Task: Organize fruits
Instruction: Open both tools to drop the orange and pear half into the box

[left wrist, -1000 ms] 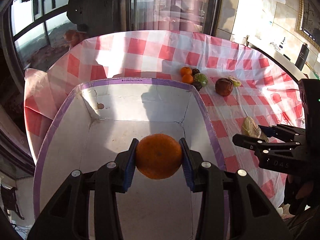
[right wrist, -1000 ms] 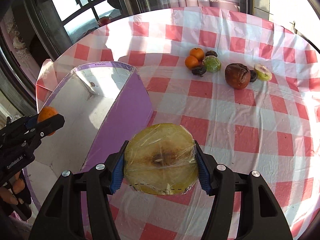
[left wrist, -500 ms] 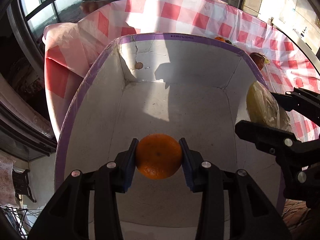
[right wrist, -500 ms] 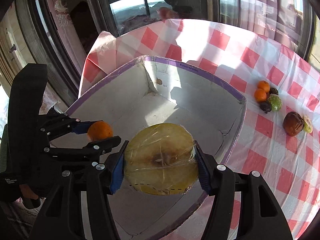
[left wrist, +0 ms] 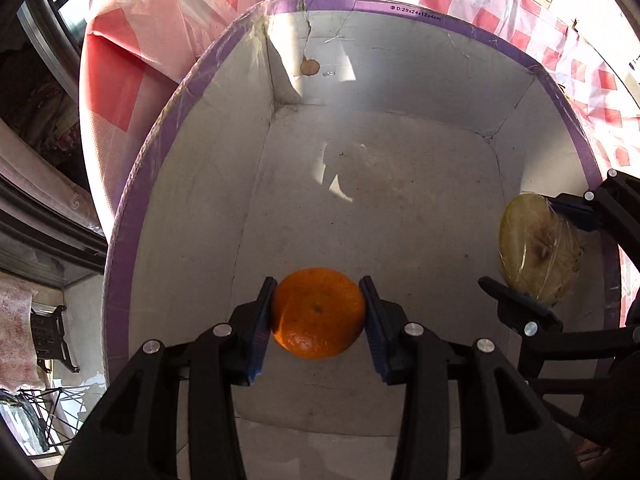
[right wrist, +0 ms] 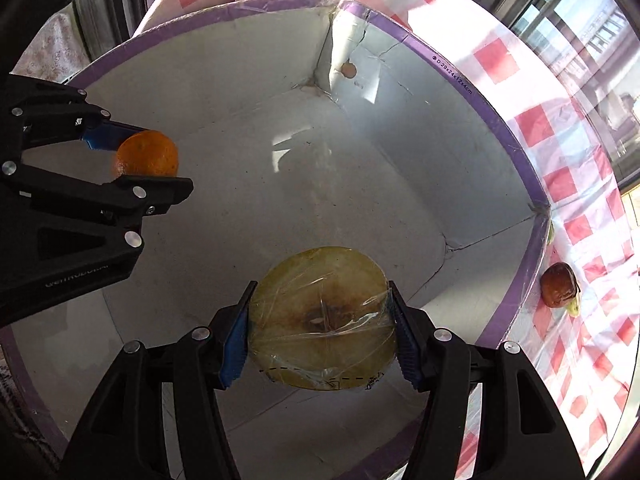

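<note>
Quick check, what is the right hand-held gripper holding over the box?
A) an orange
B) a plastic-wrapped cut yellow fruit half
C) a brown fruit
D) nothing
B: the right hand-held gripper clamps the plastic-wrapped cut yellow fruit half over the box; the left hand-held gripper has the orange.

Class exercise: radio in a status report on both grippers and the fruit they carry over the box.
Left gripper shut on orange. Right gripper shut on wrapped fruit half. Both above white box; its floor bare, nothing in the way.
</note>
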`<state>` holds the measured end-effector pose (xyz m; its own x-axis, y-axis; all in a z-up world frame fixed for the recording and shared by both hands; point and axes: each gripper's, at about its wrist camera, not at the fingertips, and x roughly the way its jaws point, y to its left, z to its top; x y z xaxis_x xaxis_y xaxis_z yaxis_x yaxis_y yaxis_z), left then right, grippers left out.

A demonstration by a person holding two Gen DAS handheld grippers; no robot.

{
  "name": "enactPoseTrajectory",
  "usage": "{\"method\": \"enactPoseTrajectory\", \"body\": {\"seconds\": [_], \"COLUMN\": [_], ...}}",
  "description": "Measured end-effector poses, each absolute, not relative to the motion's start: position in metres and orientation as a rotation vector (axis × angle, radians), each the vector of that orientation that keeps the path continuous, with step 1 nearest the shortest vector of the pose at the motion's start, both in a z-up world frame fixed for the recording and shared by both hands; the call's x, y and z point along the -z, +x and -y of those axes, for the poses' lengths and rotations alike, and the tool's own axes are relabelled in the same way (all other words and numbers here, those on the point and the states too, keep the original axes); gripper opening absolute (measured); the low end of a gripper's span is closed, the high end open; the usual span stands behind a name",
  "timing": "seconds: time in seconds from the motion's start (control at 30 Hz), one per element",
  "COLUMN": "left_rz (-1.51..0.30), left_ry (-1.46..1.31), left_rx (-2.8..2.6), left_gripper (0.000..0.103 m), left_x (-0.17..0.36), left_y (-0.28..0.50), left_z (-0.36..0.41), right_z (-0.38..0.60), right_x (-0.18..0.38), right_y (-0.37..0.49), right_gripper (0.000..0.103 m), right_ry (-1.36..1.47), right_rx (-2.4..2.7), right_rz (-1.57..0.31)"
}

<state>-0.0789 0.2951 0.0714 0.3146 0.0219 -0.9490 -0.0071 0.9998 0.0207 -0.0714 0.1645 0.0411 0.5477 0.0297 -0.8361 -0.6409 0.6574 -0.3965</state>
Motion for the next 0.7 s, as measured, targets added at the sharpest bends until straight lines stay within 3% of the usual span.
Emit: {"method": "enactPoseTrajectory", "body": {"seconds": [0.07,0.13,0.33,0.7], "left_rz": [-1.271,-1.276,-1.276,-1.257], "left_ry": [0.008,0.005,0.003,-0.008], "left_rx": [-0.013,-0.007,0.015,0.008], "left_gripper": [0.043,0.058,0.079,0.08], "left_x": [-0.069,-0.069,-0.073,-0.069], "left_y": [-0.076,-0.074,-0.075,-0.08], "left_z": [-0.295,-0.295,-0.291,-0.292], "right_z": [-0.163,-0.161,-0.166,-0.161], "right_x": [-0.038,-0.038,-0.031,-0.034], "right_y": [-0.072,-0.071,-0.077,-0.082], "right_gripper": [0.06,0.061,0.078,0.086], "right_ry": [-0.788,-0.792,-0.805,-0.776], "right_rx": [-0.426,-0.423,-0.448,-0.456], "right_rz": [-0.921,-0.922,-0.936,-0.903]}}
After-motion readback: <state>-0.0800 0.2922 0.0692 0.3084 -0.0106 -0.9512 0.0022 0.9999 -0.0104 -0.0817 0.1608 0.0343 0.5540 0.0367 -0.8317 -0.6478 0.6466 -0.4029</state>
